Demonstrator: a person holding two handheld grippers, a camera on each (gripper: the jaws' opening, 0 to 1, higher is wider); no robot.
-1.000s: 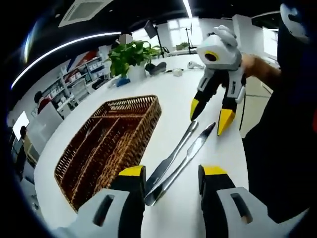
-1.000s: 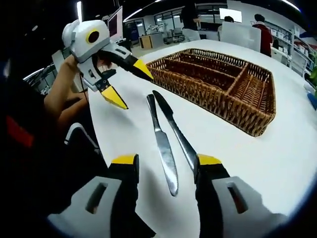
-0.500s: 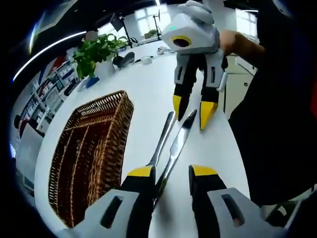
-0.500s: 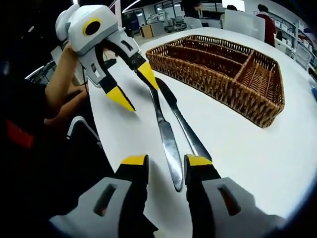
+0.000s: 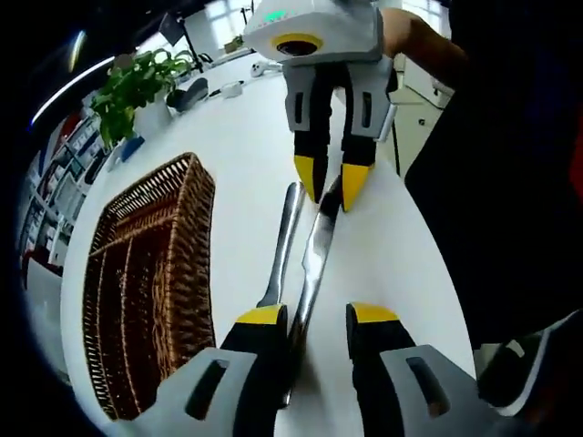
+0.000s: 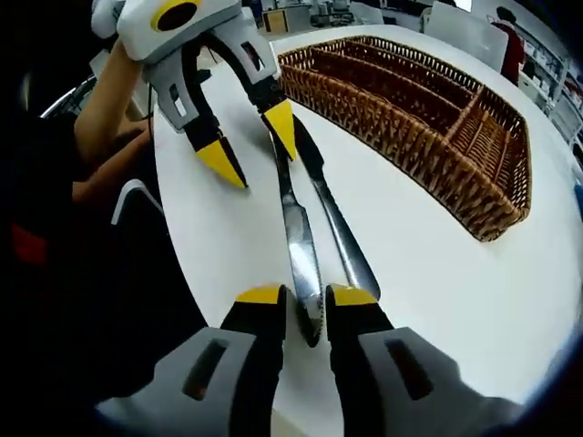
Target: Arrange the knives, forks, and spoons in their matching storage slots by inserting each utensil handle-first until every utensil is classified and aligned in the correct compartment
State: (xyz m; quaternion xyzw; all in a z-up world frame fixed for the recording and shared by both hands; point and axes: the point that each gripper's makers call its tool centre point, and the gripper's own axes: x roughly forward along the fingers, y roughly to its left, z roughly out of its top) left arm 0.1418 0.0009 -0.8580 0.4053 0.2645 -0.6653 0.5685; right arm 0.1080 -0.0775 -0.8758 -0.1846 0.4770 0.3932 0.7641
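Observation:
Two silver knives lie side by side on the white table, pointing opposite ways. My right gripper (image 6: pixel 305 294) has its jaws drawn in against the blade tip of the near-edge knife (image 6: pixel 296 241), apparently shut on it. My left gripper (image 5: pixel 317 314) is open, its jaws either side of that same knife's (image 5: pixel 316 255) handle end. Each gripper shows in the other's view: the left gripper (image 6: pixel 253 146) open over the handle, the right gripper (image 5: pixel 330 177) pinching the far tip. The second knife (image 5: pixel 284 232) (image 6: pixel 339 241) lies beside it, toward the basket. The wicker divided basket (image 5: pixel 187 264) (image 6: pixel 392 137) stands alongside.
The table edge runs close beside the knives, with the person's dark clothing (image 5: pixel 501 182) and forearm (image 6: pixel 100 118) beyond it. A potted plant (image 5: pixel 132 86) and small items (image 5: pixel 196 91) sit at the table's far end. A person in red (image 6: pixel 510 45) stands past the basket.
Both grippers have moved in along the knives toward each other. My right gripper's jaws have narrowed from wide open onto the blade tip. The left stayed open, now around the handle.

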